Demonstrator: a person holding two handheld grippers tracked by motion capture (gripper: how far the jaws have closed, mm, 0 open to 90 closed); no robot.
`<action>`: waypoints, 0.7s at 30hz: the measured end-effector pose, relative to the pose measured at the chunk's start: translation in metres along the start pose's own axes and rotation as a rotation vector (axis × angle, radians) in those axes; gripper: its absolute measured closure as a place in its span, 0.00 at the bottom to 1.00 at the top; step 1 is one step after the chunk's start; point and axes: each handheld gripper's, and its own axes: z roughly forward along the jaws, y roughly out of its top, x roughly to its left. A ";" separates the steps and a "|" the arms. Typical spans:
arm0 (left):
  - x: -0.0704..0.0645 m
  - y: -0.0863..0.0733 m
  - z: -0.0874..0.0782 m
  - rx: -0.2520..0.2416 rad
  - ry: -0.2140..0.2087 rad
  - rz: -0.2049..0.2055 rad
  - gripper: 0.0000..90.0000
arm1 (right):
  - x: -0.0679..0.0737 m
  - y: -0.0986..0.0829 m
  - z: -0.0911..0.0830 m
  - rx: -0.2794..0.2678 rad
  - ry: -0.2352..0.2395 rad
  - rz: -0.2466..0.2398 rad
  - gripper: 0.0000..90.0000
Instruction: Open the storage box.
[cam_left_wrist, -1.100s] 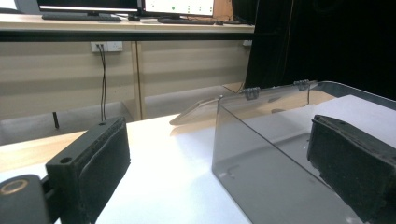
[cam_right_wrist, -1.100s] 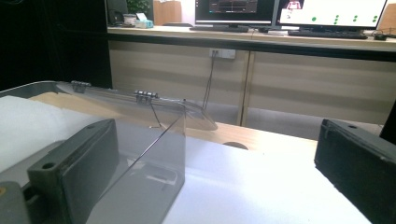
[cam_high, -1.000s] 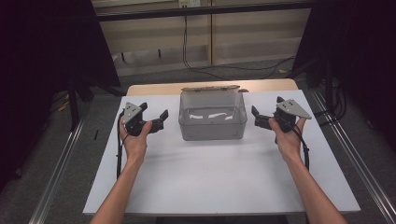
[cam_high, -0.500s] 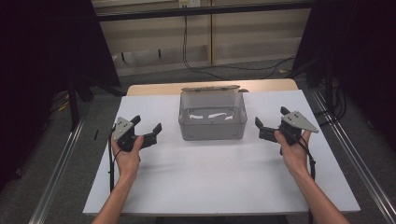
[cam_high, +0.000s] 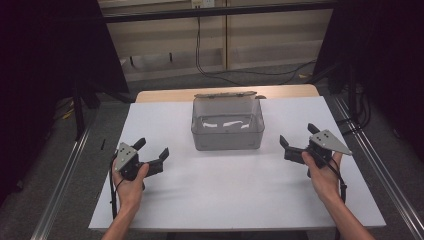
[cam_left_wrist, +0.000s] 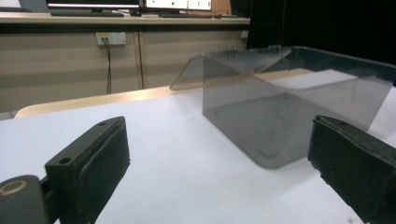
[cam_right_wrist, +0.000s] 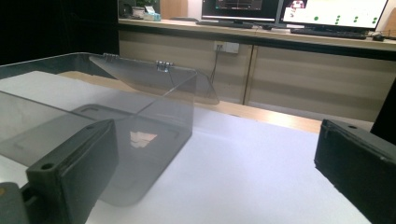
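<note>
box (cam_high: 227, 131): clear smoky grey | table (cam_high: 200, 190): white | left tool (cam_high: 151, 151): black jaws

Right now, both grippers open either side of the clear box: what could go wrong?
1. The clear box is see-through and looks light; a jaw may misjudge its wall and shove it.
2. Its open hinged lid hangs off the back, so squeezing by the left gripper and right gripper might tip it.

A clear plastic box (cam_high: 227, 129) with its lid open stands mid-counter (cam_high: 210, 200). The left tool (cam_high: 151, 152) and right tool (cam_high: 297, 140) flank it, jaws apart, holding nothing.
</note>
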 end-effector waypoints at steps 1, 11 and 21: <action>0.000 -0.001 -0.002 -0.001 0.004 -0.006 0.06 | 0.000 -0.001 -0.002 0.003 -0.002 0.002 0.00; -0.004 -0.010 -0.021 0.000 0.032 -0.022 0.05 | 0.002 -0.009 -0.026 0.007 -0.012 0.000 0.00; -0.007 -0.017 -0.044 0.004 0.036 -0.008 0.04 | 0.003 -0.014 -0.046 0.007 -0.028 -0.010 0.00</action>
